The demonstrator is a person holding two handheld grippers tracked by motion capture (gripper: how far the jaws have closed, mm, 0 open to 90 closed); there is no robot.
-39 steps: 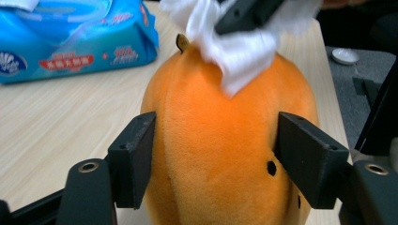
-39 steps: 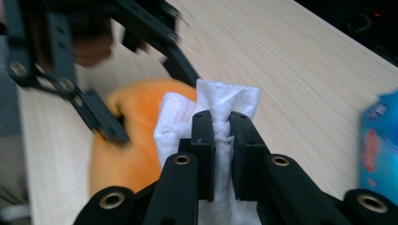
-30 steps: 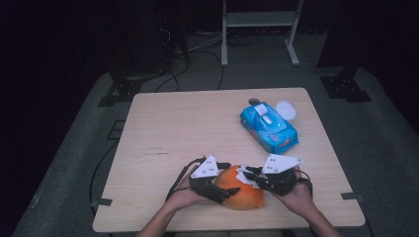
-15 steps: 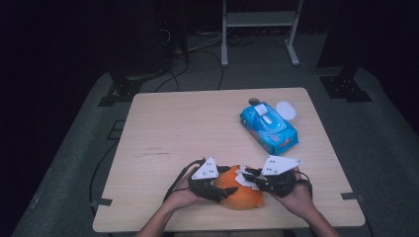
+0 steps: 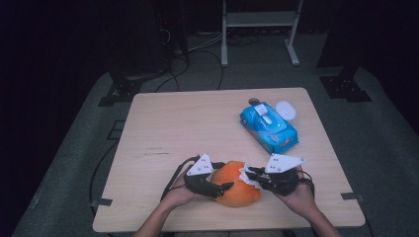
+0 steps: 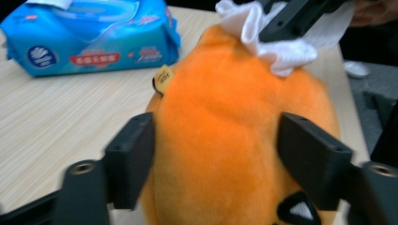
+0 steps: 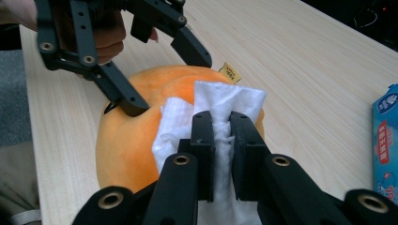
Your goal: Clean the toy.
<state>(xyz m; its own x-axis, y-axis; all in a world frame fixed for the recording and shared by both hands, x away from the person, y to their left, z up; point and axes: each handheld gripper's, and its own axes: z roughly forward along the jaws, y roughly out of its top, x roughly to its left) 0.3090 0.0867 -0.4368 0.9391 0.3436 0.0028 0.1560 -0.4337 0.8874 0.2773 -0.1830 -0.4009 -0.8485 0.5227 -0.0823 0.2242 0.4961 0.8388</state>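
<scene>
Dark room, wooden table (image 5: 197, 128). Left tool (image 6: 216, 154) closing, clamps orange plush toy (image 5: 238, 182) steady; right tool (image 7: 221, 140) pinches white wipe (image 7: 220, 110), rubbing toy.

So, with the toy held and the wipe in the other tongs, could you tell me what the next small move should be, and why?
Probably a short stroke of the white wipe across the top of the orange plush toy. The left tongs have just been closing and now press its sides, steadying it, while the right tongs pinch the wipe, already resting on the fur.
</scene>
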